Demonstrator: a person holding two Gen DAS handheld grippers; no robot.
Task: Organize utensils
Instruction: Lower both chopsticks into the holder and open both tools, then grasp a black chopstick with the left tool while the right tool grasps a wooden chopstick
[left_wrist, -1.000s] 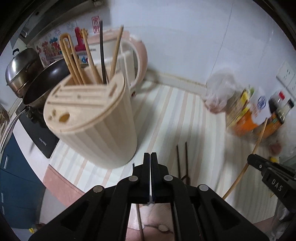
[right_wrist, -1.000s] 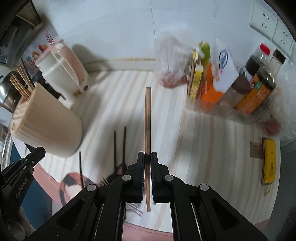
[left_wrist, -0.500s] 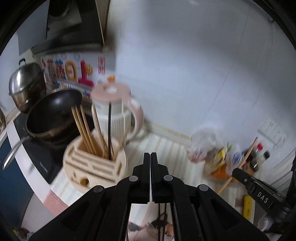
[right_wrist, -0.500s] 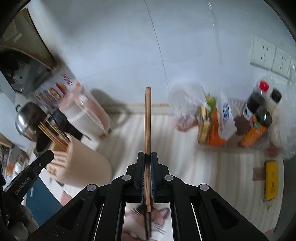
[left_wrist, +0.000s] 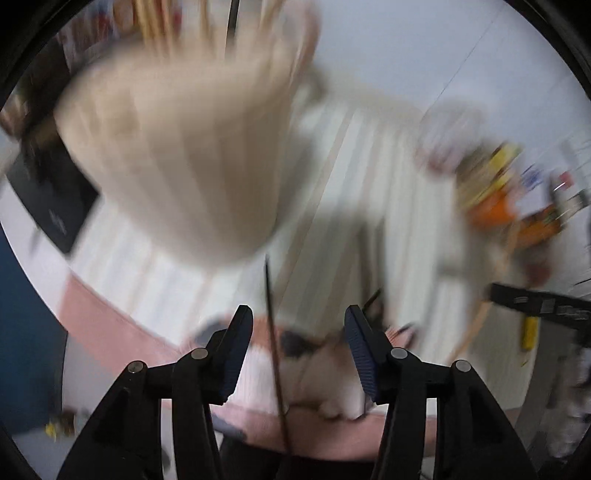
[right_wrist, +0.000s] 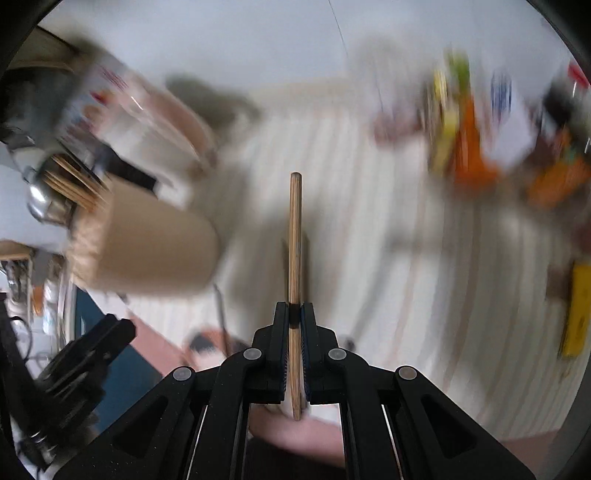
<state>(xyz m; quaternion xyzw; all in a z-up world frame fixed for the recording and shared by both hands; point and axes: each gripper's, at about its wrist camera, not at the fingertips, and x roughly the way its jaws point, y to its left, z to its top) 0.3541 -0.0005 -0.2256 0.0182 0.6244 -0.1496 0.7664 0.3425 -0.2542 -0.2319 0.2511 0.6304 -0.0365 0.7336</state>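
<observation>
While several chopsticks already stood in the beige ribbed holder (left_wrist: 177, 155), the right gripper (right_wrist: 294, 347) clamped a wooden chopstick (right_wrist: 295, 240), and the left gripper's (left_wrist: 299, 354) jaws were opening over a dark chopstick (left_wrist: 273, 339) left near the striped counter's (left_wrist: 388, 192) front edge.

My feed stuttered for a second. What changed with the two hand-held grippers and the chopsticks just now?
The left hand-held gripper, shut and empty before, has swung back down over the mat and its jaws are opening astride a dark chopstick, not touching it. The right hand-held gripper stays clamped on the wooden chopstick. The utensil holder is unmoved.
</observation>
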